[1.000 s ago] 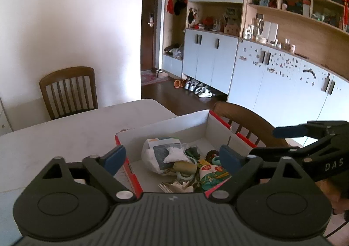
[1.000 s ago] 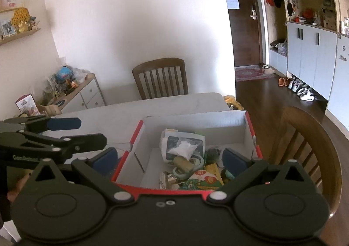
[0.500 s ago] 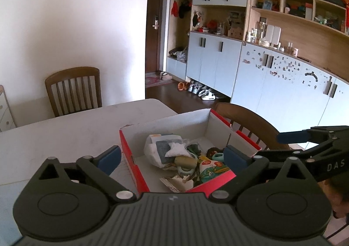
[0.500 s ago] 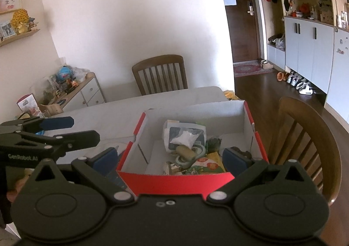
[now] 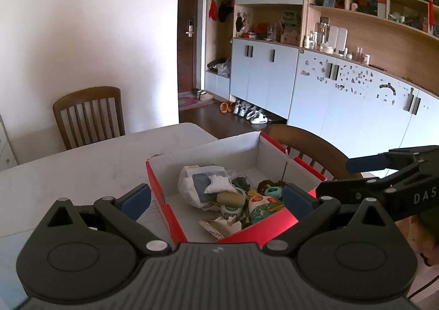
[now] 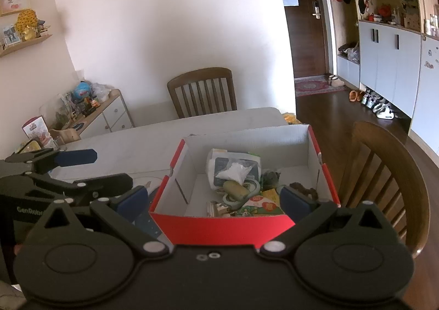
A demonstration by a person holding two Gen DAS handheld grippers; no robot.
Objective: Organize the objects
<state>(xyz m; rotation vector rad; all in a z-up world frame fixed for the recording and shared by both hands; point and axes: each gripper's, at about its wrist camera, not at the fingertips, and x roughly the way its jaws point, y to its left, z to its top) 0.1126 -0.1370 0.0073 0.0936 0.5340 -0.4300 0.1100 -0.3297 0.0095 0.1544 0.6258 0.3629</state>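
A red cardboard box with a white inside (image 5: 162,189) (image 6: 219,225) stands on the pale table (image 5: 82,161) (image 6: 153,142). It holds several small things: a white pouch with a tissue on it (image 5: 203,181) (image 6: 233,170), a tape roll, a colourful packet (image 5: 263,207) (image 6: 258,207) and a dark hair tie. My left gripper (image 5: 216,200) is open and empty, above and in front of the box's near left corner. My right gripper (image 6: 214,198) is open and empty, above the box's near wall. Each gripper shows in the other's view, to the side of the box.
A wooden chair (image 5: 87,115) (image 6: 203,90) stands at the table's far side and another (image 5: 310,145) (image 6: 384,167) at the right of the box. A low cabinet with clutter (image 6: 90,112) is at the left, wall cupboards (image 5: 343,95) at the right.
Both grippers have pulled back and up from the box, so the box's near wall now shows. Both stay open and empty. The box's contents have not moved.
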